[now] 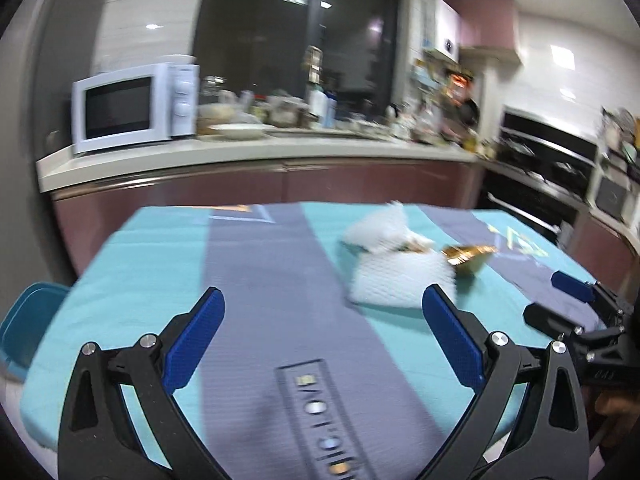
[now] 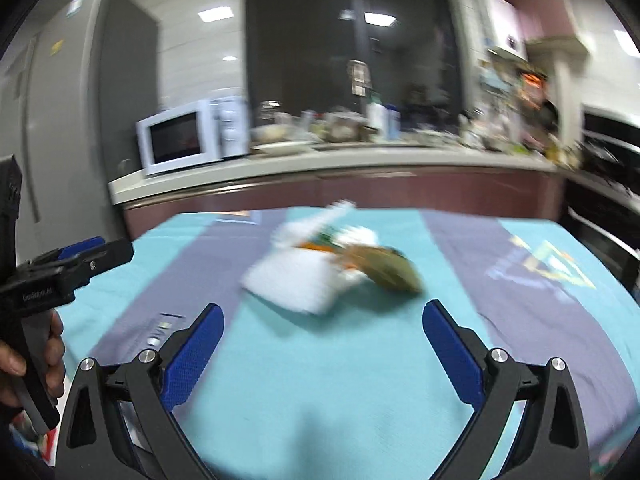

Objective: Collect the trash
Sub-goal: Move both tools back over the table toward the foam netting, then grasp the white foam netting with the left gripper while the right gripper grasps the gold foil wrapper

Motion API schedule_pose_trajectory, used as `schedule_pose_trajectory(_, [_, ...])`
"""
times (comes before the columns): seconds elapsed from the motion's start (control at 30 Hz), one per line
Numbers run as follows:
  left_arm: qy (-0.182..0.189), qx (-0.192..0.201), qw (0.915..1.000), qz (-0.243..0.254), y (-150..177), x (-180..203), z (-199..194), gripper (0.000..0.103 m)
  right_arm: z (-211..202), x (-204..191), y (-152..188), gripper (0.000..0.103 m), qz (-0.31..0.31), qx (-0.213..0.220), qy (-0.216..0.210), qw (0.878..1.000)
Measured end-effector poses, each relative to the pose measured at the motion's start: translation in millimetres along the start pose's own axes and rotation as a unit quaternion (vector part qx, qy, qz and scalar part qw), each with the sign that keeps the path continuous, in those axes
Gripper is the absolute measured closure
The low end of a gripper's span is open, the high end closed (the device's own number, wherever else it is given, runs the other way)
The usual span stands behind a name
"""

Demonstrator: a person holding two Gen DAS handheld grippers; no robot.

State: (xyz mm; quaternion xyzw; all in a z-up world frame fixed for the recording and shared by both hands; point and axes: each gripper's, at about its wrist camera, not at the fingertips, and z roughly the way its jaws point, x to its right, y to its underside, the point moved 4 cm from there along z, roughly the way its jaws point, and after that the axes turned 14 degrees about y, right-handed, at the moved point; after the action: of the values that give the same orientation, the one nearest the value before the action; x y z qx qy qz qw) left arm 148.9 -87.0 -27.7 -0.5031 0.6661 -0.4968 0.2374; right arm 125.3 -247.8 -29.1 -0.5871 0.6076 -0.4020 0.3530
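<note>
While both tools are hanging empty above the bench, the step in hand looks like the approach to the rubbish pile, and doing it well probably means taking one piece at a time, starting with the nearest.

From the left wrist camera, the left tool [image 1: 320,300] is spread wide with nothing between its blue pads, tipped slightly down over the bench covered in a turquoise and grey-purple striped cloth [image 1: 132,272]. The flat white embossed paper napkin [image 1: 396,278] is lying just beyond the right-hand pad, with a crumpled white tissue wad [image 1: 378,228] touching its far edge and a shiny gold foil wrapper [image 1: 468,258] touching its right edge. Right of the napkin and nearer the camera, the right tool [image 1: 560,300] is coming in low; its opening cannot be judged from this angle.

From the right wrist camera, the right tool [image 2: 322,320] is likewise gaping wide and empty, pointing almost straight at the napkin [image 2: 296,276]. Blur is smearing the pile, yet the wrapper [image 2: 384,270] reads as overlapping the napkin's right side. A hand [image 2: 36,364] is gripping the left tool's handle well left of the napkin. A flat sheet may slide, so pinching a raised edge seems wiser.
</note>
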Motion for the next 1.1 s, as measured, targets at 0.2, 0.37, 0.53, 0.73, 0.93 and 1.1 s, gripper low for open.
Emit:
schedule_pose_trajectory(0.2, [0.050, -0.035, 0.9975, 0.034, -4.4, 28.3, 56.3, 0.005, 12.9, 33.5, -0.1, 0.007, 0.045, -0.011, 0.026, 0.999])
schedule_pose_trajectory(0.37, [0.068, -0.074, 0.9934, 0.056, -2.1, 51.9, 109.8, 0.005, 23.9, 46.4, -3.3, 0.007, 0.058, -0.013, 0.033, 0.998])
schedule_pose_trajectory(0.53, [0.062, -0.102, 0.9893, 0.084, -5.5, 58.6, 159.2, 0.005, 37.9, 50.5, 1.1, 0.007, 0.068, -0.029, 0.022, 0.997])
schedule_pose_trajectory(0.73, [0.060, -0.159, 0.9851, 0.027, -6.0, 43.7, 202.1, 0.006, 50.1, 48.8, 0.5, 0.007, 0.068, -0.036, 0.013, 0.997])
schedule_pose_trajectory(0.93, [0.054, -0.183, 0.9814, 0.017, -5.7, 34.5, 226.3, 0.006, 59.5, 51.0, 0.1, 0.007, 0.070, -0.043, 0.011, 0.997])
schedule_pose_trajectory(1.1, [0.052, -0.202, 0.9780, -0.006, -1.1, 17.3, 225.2, 0.018, 63.1, 54.3, 0.3, 0.007, 0.074, -0.046, 0.011, 0.996])
